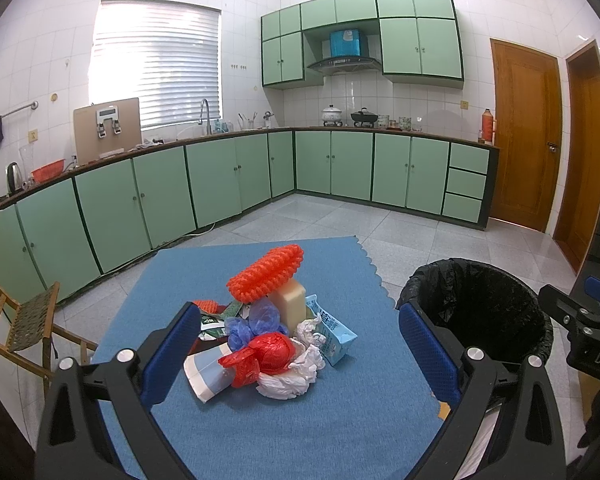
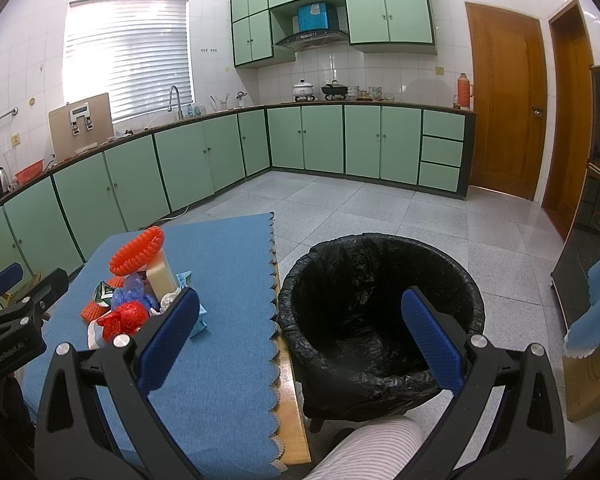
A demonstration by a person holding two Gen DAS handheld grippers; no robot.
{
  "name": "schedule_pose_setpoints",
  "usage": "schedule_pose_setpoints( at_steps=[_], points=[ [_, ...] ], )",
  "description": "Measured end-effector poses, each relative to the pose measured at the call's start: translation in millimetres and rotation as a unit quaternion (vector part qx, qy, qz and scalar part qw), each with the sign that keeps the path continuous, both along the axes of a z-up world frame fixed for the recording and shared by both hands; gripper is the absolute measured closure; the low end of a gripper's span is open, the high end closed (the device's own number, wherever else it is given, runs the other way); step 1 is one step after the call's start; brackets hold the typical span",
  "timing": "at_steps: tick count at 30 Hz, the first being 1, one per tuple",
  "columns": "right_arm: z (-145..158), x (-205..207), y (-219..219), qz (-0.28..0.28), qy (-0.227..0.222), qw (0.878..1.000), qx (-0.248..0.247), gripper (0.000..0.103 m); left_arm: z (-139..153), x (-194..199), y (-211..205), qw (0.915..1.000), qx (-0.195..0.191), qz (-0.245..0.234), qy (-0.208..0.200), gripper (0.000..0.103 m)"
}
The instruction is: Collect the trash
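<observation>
Home kitchen, green cabinets (image 1: 236,176), faucet (image 1: 205,114), range hood (image 1: 344,65)

Matt blue cloth mat (image 1: 300,420) covers the table. Crinkled glossy black plastic liner (image 2: 364,320) in the bin. Red plastic bag (image 1: 270,354) shiny, at its 12 o'clock orange foam net (image 1: 266,270). White crumpled paper (image 1: 310,356). Glossy floor tiles (image 2: 380,208).
</observation>
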State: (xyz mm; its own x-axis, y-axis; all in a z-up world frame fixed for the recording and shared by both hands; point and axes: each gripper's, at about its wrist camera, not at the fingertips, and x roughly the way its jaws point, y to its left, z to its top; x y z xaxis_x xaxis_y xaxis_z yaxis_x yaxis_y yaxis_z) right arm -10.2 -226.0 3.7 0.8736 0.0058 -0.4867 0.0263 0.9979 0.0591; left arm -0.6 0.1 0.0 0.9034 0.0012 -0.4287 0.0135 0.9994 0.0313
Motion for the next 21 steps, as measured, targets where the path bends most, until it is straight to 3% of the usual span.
schedule_pose_setpoints(
  at_steps=[5, 14, 21],
  points=[
    [-9.1, 6.6, 10.6, 0.005, 0.002, 1.0, -0.002, 0.005, -0.5, 4.9, 11.9, 1.0, -0.007, 0.0, -0.001, 0.006],
    [-36.6, 37.5, 48.9, 0.051, 0.031, 0.998, -0.006, 0.005, -32.7, 38.5, 98.1, 0.9937, 0.006, 0.109, 0.025, 0.006],
    [-75.8, 75.7, 96.5, 0.108, 0.062, 0.992, 0.0, 0.005, -65.0, 55.6, 135.0, 0.9864, 0.02, 0.15, 0.065, 0.006]
  ],
)
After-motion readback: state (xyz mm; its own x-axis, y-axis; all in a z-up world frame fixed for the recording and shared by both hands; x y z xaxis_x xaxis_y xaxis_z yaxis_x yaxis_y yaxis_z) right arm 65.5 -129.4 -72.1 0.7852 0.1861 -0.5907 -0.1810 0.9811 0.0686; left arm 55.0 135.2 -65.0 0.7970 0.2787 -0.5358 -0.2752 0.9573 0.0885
